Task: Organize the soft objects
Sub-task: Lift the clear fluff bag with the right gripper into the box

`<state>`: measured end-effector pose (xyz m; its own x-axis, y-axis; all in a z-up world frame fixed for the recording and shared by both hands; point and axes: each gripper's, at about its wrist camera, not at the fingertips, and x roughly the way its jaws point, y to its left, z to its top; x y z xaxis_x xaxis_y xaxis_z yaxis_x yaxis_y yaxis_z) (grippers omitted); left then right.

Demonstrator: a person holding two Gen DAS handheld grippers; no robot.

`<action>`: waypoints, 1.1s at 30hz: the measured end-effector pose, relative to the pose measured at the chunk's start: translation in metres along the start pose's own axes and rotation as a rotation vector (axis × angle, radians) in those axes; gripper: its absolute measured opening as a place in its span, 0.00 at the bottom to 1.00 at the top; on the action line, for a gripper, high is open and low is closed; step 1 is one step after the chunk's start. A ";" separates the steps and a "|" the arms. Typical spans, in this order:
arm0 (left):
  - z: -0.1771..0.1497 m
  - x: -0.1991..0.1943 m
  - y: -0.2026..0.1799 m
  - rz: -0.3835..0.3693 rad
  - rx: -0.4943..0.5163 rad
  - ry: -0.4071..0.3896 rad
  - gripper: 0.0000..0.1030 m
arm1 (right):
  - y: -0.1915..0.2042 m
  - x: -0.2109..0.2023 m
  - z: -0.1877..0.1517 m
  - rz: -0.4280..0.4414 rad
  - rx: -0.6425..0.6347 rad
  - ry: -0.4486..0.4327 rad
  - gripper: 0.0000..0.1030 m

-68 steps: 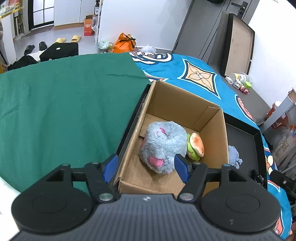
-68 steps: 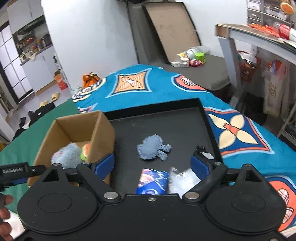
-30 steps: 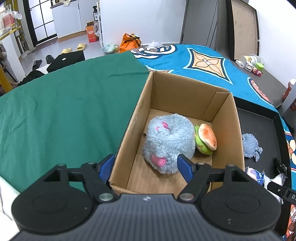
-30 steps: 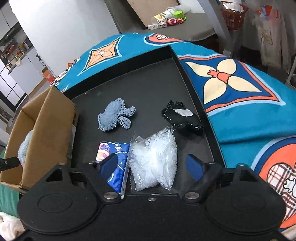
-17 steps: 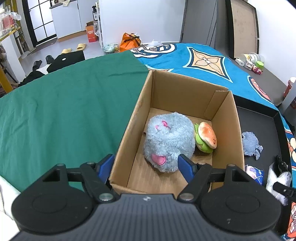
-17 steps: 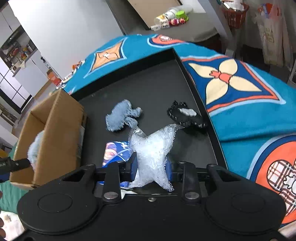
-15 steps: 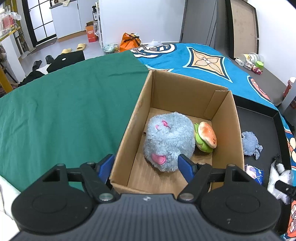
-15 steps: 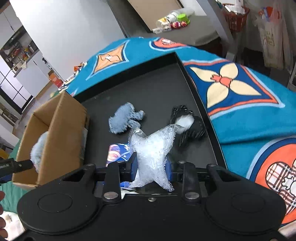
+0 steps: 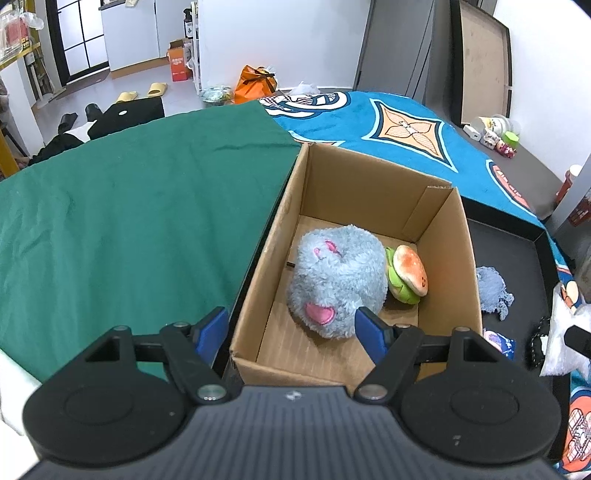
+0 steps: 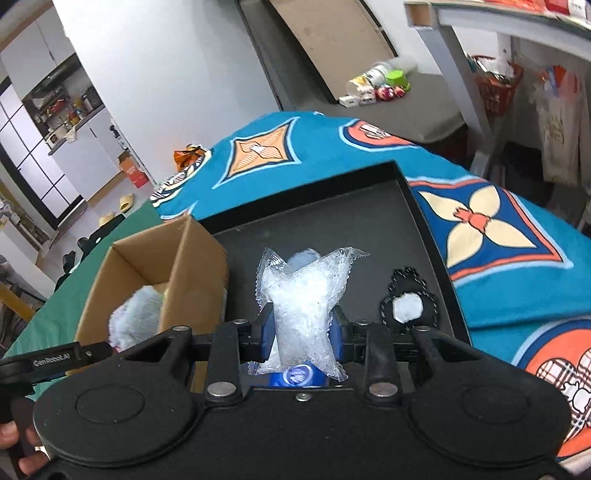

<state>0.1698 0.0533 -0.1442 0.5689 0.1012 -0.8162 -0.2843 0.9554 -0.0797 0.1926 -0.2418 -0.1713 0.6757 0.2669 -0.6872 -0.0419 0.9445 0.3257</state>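
Note:
My right gripper (image 10: 303, 336) is shut on a clear plastic bag of white filling (image 10: 303, 295) and holds it above the black tray (image 10: 369, 199); the bag also shows in the left wrist view (image 9: 565, 343). My left gripper (image 9: 291, 328) is open over the near end of the cardboard box (image 9: 373, 184). The box holds a grey-blue plush (image 9: 336, 280) and a plush burger (image 9: 408, 273). In the right wrist view the box (image 10: 192, 258) is at the left. A black and white soft piece (image 10: 408, 299) lies on the tray.
A blue-grey knitted piece (image 9: 489, 288) and a blue packet (image 9: 498, 338) lie on the tray beside the box. A green cloth (image 9: 129, 206) covers the table's left, a blue patterned cloth (image 10: 498, 229) its right. A desk (image 10: 498, 22) stands at the far right.
My right gripper closed on the plastic bag and lifted it off the tray, drifting toward the box. My left gripper has stayed open over the box.

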 end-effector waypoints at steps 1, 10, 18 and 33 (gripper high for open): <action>0.000 0.000 0.001 -0.005 -0.003 -0.001 0.72 | 0.003 -0.001 0.001 0.001 -0.005 -0.002 0.29; 0.002 -0.005 0.014 -0.041 -0.034 -0.006 0.72 | 0.039 -0.009 0.012 0.016 -0.062 -0.023 0.29; 0.005 -0.008 0.024 -0.076 -0.073 -0.018 0.71 | 0.070 -0.012 0.018 0.026 -0.115 -0.036 0.29; 0.005 -0.004 0.041 -0.125 -0.129 -0.021 0.62 | 0.120 -0.001 0.019 0.035 -0.184 -0.029 0.29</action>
<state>0.1598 0.0934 -0.1418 0.6213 -0.0093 -0.7835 -0.3062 0.9175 -0.2537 0.2008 -0.1323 -0.1186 0.6919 0.2974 -0.6579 -0.1981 0.9545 0.2231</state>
